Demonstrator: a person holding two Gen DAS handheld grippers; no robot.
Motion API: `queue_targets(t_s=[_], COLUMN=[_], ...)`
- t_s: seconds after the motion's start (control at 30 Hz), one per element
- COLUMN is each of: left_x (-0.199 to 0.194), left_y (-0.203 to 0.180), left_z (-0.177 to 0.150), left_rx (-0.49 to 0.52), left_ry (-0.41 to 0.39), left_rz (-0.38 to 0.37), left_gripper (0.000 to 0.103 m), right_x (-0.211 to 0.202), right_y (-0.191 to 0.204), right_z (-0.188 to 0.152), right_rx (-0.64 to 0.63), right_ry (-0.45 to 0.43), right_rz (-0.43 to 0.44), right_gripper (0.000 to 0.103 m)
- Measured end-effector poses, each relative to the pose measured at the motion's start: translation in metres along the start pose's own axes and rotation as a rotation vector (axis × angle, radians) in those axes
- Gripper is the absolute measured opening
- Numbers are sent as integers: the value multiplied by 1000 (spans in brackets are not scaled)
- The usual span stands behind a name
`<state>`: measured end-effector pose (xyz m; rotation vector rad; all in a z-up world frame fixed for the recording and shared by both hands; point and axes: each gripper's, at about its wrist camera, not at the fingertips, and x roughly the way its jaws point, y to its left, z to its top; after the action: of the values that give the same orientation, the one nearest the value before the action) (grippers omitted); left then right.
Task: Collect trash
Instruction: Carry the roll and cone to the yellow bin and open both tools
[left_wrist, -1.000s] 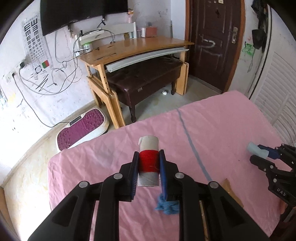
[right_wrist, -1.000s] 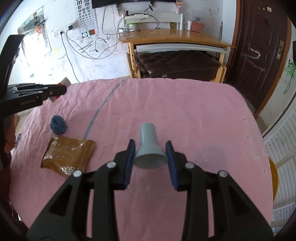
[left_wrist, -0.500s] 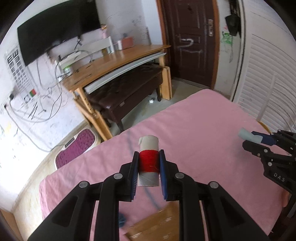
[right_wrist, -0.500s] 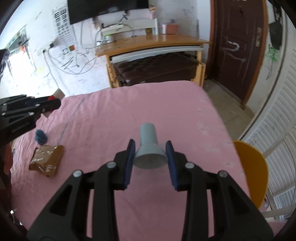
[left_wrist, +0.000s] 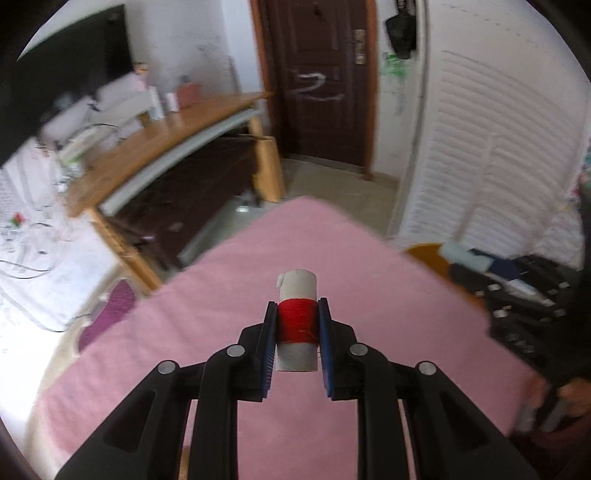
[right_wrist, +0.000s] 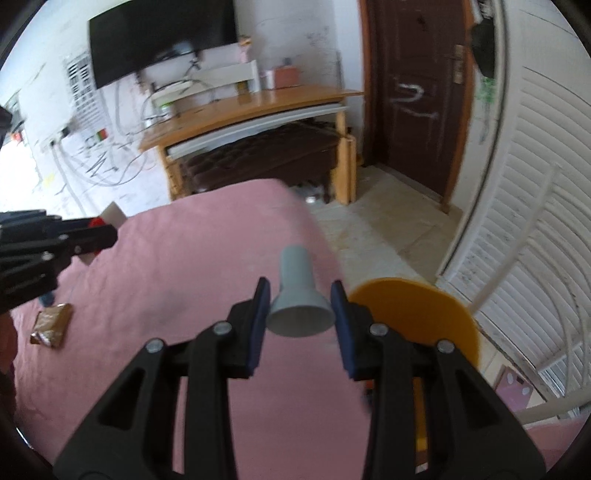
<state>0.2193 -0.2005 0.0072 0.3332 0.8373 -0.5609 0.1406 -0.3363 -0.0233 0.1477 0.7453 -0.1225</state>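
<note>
Left wrist view: the left gripper (left_wrist: 297, 332) is clamped on a thread spool (left_wrist: 297, 320), pads pressing the red winding, held above the pink bed cover (left_wrist: 207, 317) near its far corner.
Spool handling: probably light; the card core is stiff and the thread gives grip, so the wound middle is the sound place to hold.
Right wrist view: the right gripper (right_wrist: 300, 309) pinches a grey funnel-shaped cap (right_wrist: 298, 295) at its flared rim, over the cover's right edge beside an orange bin (right_wrist: 417, 314).
Cap handling: light, rigid plastic, likely slippery; the taper could slide out.
Only this view: a brown wrapper (right_wrist: 51, 324) lies flat near the left edge; a blurred blue scrap may sit beside it.
</note>
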Motion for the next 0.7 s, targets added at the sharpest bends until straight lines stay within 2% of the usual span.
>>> queue_targets(t_s=[0.13,0.23,0.33,0.5,0.57,0.63,0.67,0.7], left_x=[20,42,62,86,94,99,99,99], left_y=[-39,-65,-84,-112,-119,-124,-126,-125], left_z=[22,34,41,45,47,49,49,50], left_rx=[-39,-75,-114,-145,-145,-146,-149,-148], left_ry=[34,76,109,168,181,188,182,177], left_rz=[-171,-271,-333,-386,-392,-403,-400,-396], left_gripper=[16,16,16,19,30,63,68,68], right_x=[-1,4,15,34,39,42,41,40], right_y=[-42,-72,-93,-113,-121,-126,-128,-129], right_z=[-8,-15,-23,-34,-37,-38,-39,-39], right_rx=[54,97,135,177,192,203,207,211], right_ry=[0,17,40,87,91,95,90,84], right_rz=[-39,-51,-52,-43,-51,-50,-54,-57], right_gripper=[32,32,32,33,34,43,49,50])
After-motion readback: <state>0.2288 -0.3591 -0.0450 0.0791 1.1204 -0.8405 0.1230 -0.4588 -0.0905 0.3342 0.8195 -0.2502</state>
